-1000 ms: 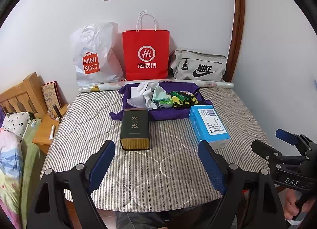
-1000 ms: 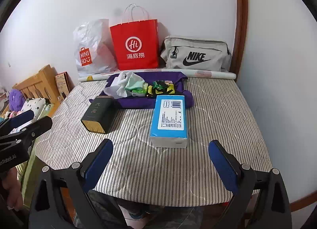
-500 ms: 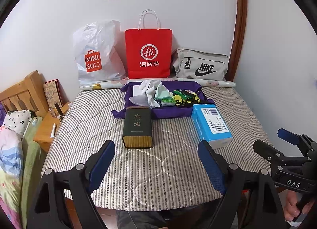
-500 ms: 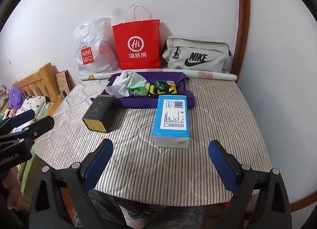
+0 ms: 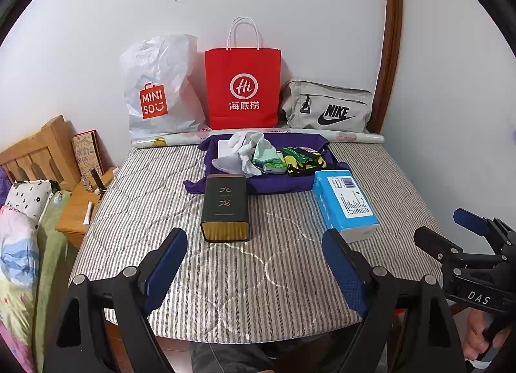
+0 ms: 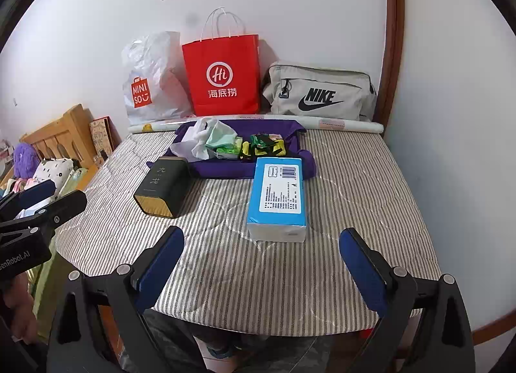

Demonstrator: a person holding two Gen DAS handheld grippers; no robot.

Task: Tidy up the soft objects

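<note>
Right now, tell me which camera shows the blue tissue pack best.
The right wrist view: the blue tissue pack lies near centre, label facing up and its near end fully visible. In the left wrist view it sits off to the right, angled, its near corner behind a gripper finger.

Three bags (image 5: 242, 87) – one tin (image 5: 225, 208), one tissue pack (image 5: 345, 200).

A: Where do my two cameras sit?

B: Each one rides on a tool at the near end of the surface (image 5: 258, 276) and looks forward and down toward the far wall.

A: What do both see?

B: The same striped top, the red bag (image 5: 242, 89) and the blue pack (image 6: 278, 194). My left camera sits more to the left, so the right tool (image 5: 451, 237) shows at its right edge. My right camera catches the left tool (image 6: 45, 198) at its left edge.
</note>
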